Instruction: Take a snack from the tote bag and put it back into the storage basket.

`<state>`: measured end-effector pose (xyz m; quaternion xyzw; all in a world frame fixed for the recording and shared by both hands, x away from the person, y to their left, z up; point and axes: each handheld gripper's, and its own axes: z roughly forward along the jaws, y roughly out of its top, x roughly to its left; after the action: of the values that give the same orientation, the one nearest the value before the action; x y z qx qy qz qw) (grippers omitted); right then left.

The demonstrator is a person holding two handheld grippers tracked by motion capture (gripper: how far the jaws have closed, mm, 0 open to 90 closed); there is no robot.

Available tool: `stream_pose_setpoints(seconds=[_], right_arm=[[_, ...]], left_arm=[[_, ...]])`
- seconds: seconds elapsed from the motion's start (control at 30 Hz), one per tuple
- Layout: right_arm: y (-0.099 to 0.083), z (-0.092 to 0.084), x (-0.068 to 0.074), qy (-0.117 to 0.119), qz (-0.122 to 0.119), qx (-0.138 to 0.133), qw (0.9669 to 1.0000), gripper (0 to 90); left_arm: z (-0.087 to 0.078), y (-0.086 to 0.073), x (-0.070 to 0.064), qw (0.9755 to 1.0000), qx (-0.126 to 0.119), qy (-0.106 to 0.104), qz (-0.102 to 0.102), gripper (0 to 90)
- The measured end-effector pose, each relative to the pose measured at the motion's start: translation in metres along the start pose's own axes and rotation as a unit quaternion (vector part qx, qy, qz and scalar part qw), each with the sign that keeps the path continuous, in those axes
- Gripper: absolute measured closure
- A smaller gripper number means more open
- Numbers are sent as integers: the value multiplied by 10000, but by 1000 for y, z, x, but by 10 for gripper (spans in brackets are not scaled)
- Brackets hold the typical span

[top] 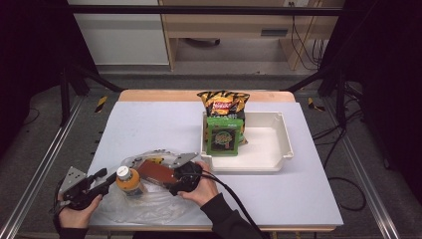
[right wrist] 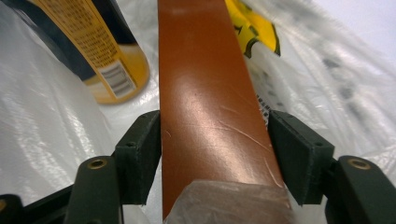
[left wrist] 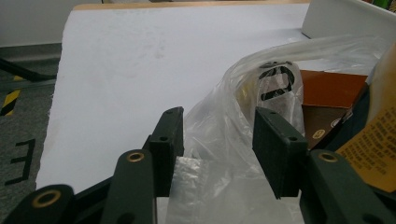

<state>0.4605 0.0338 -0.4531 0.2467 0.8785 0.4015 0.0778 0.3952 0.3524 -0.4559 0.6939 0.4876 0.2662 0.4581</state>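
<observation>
Two items already stand in the white rectangular plastic tray [top: 278,149] at the far right of the bench [top: 164,124]: a black-and-yellow crisp bag [top: 224,103] and a green snack box [top: 224,137] leaning against it. By my reading the work is unpacking the clear crumpled plastic carrier bag [top: 149,204] into that tray, so I judge it roughly half done; a flat reddish-brown carton [top: 155,172] and a yellow-capped orange drink bottle [top: 128,180] remain in the bag at the near edge.

High view: my left hand-held gripper [top: 102,181] sits at the bag's left side, just beside the bottle. My right hand-held gripper [top: 171,174] meets the near end of the carton, well short of the tray.

Left gripper view: the left hand-held gripper [left wrist: 218,149] stands partly apart with loose bag film bunched between the jaws. I cannot tell whether the pads actually pinch the film. The carton [left wrist: 331,93] lies beyond, to the right.

Right gripper view: the right hand-held gripper [right wrist: 215,149] straddles the carton [right wrist: 205,93], one pad at each long edge. The jaws look close against it, yet I cannot confirm a firm clamp. The bottle [right wrist: 102,51] lies just left of the carton, on the bag [right wrist: 46,126].
</observation>
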Motion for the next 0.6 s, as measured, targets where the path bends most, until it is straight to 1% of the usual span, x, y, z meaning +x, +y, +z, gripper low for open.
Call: stream_pose_setpoints(seconds=[0.13,0.27,0.37,0.47,0.6], right_arm=[[2,6,2,-44,-57,87,9999,386],[3,8,3,-44,-31,138,9999,398],[4,9,5,-90,-129,141,9998,419],[4,8,5,-108,-196,146,9996,431],[2,1,4,-55,-273,197,9994,435]], left_arm=[[1,0,0,10000,13,-25,-11,531],[2,-1,0,10000,35,-19,-7,532],[3,-1,0,10000,63,-2,16,536],[5,-2,0,9999,128,29,42,560],[10,-6,1,9997,245,41,66,601]])
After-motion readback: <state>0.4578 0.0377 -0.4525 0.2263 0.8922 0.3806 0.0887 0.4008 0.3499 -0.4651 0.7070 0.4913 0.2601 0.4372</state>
